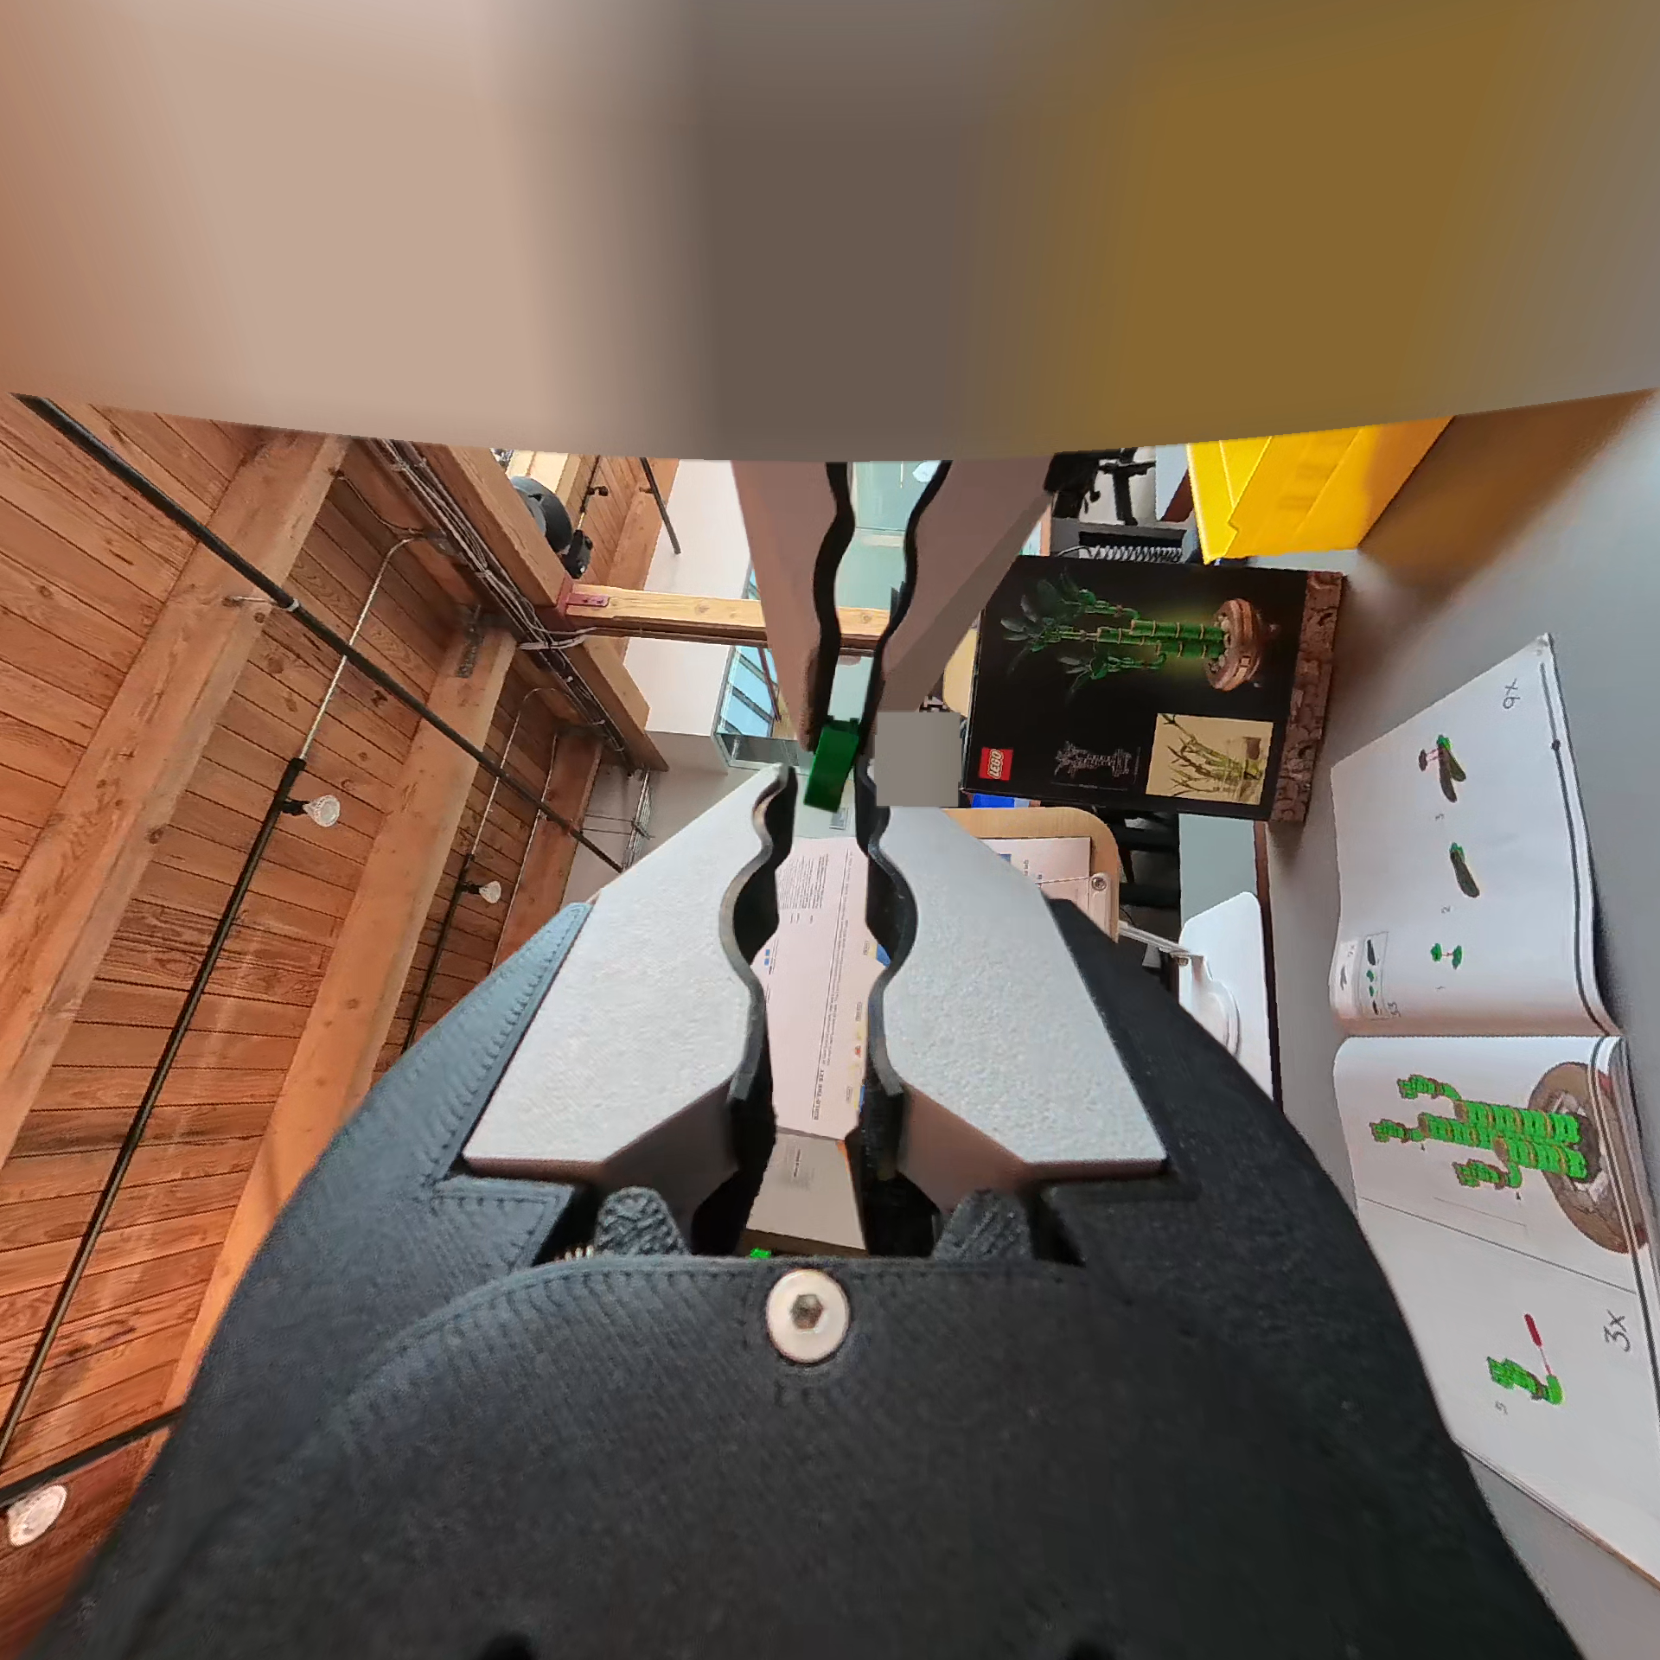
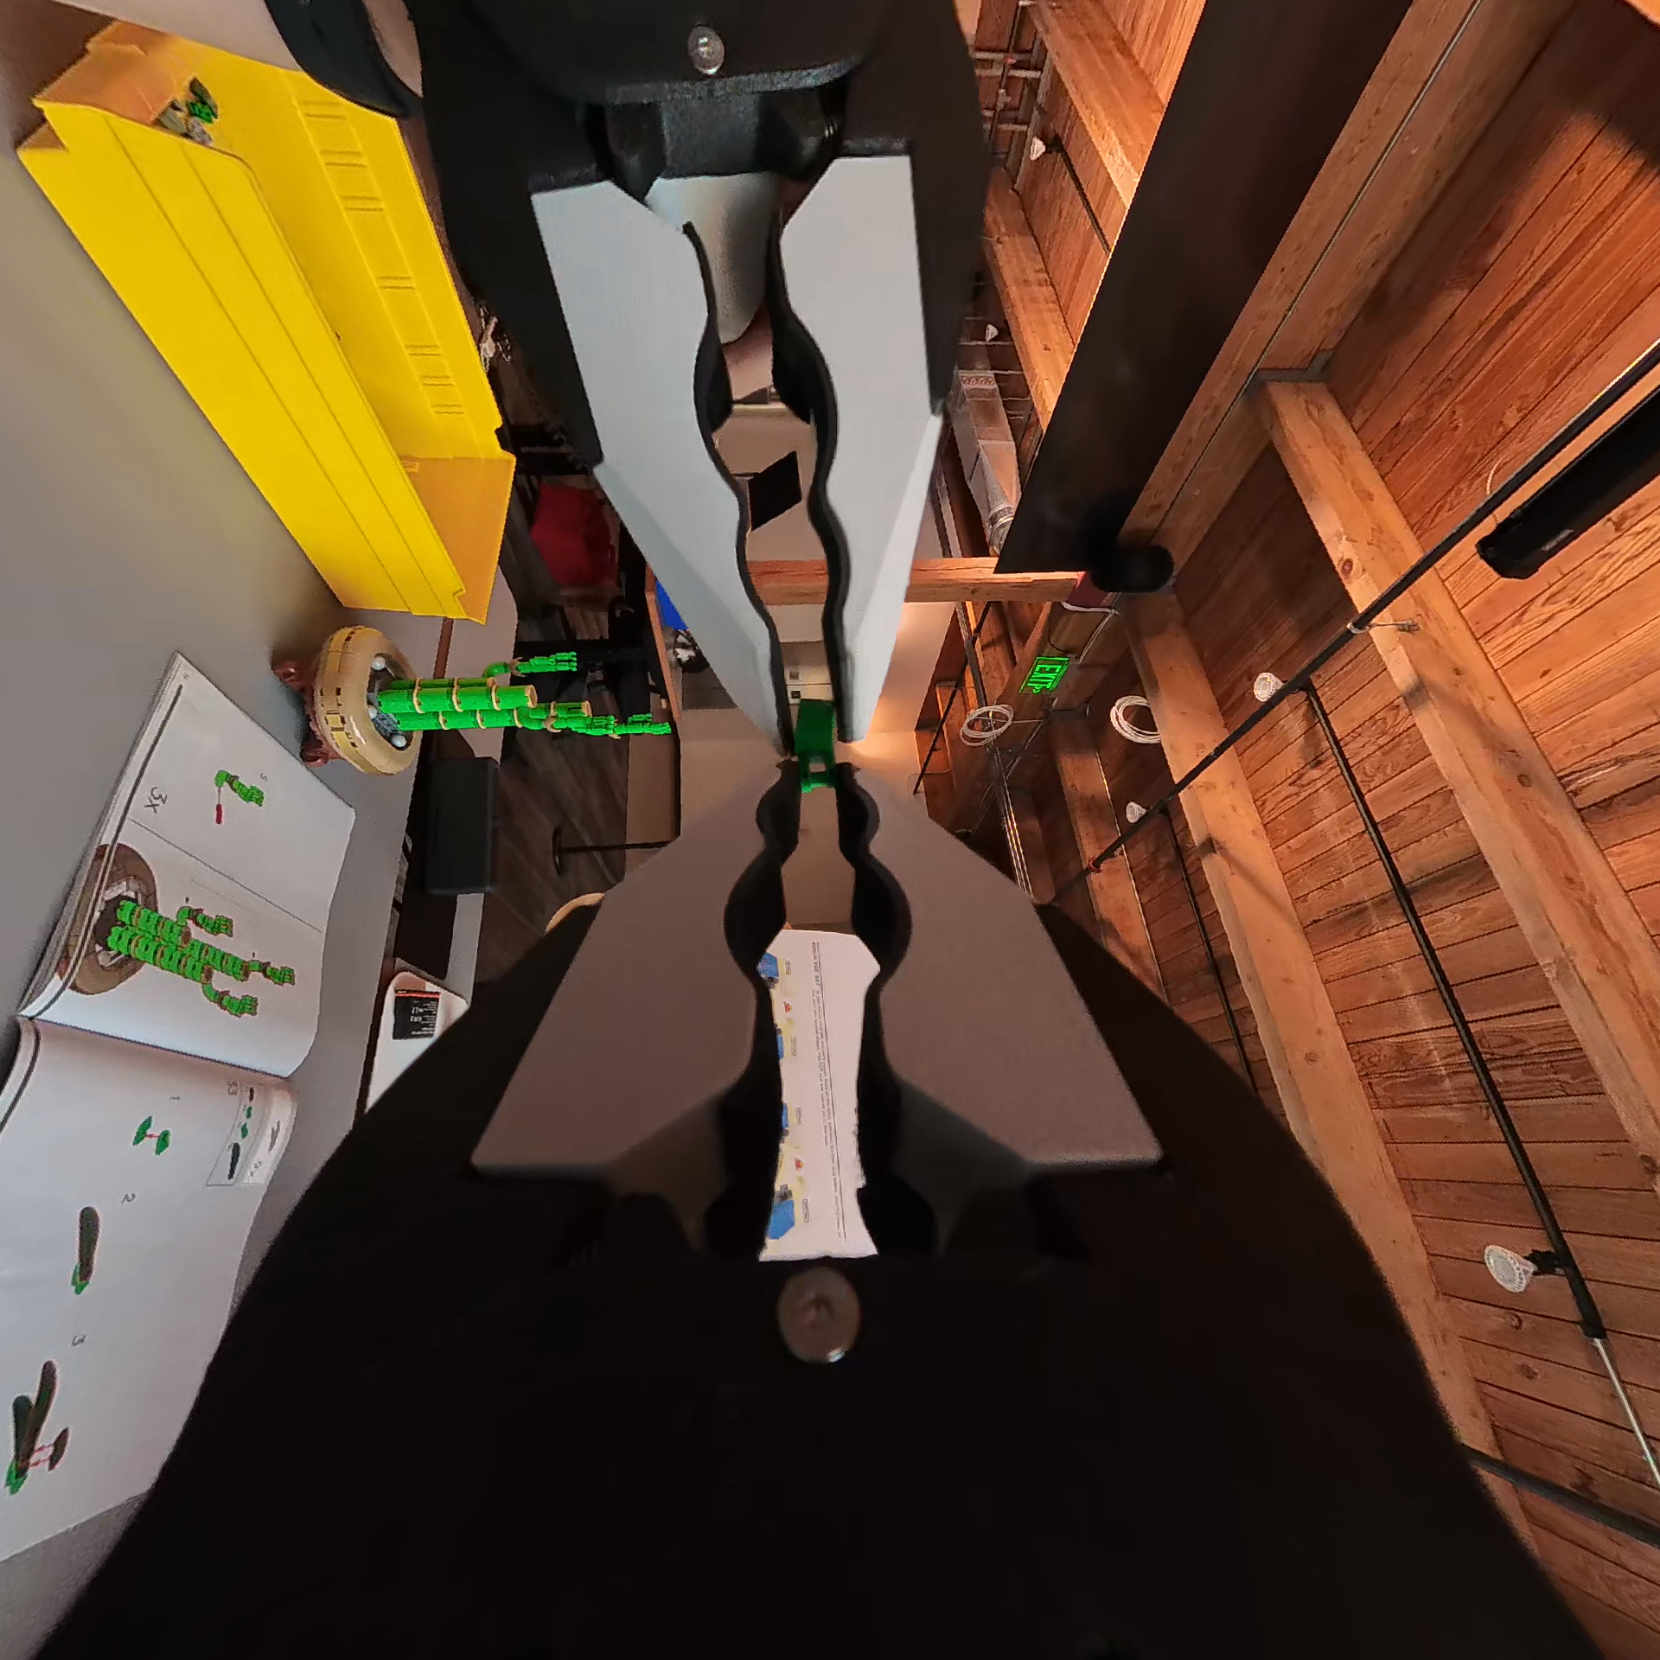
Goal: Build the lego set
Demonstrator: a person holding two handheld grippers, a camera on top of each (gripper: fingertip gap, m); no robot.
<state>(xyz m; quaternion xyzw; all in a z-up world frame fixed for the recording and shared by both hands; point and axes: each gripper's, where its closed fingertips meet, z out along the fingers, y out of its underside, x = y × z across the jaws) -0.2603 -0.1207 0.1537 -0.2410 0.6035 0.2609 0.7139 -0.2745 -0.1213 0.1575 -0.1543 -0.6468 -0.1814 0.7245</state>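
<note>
**Two grippers meeting tip to tip on one small green piece**

The small green Lego piece [image 1: 831, 763] is hanging in mid-air, well above the table, pinched where the two grippers meet. In the right wrist view it reads as two green parts [image 2: 816, 750] stacked end to end; whether they are fully seated is too small to tell.

The left gripper [image 1: 822, 777] is clenching the lower end of the piece with its jaws nearly closed. The right gripper [image 2: 813, 774] is doing the same from the opposite side. Holding them nose to nose looks meant to let each tool brace one part while the two are pressed together.

Further out, the instruction booklet [image 1: 1473, 1033] is lying open flat on the grey table [image 1: 1482, 575], likely kept in reach for checking steps. The partly built bamboo model [image 2: 449, 705] is standing near the booklet, awaiting its leaf pieces by my reading. The set's box [image 1: 1141, 692] is standing upright behind, and a yellow bin [image 2: 269, 341] is sitting beyond the model.
</note>
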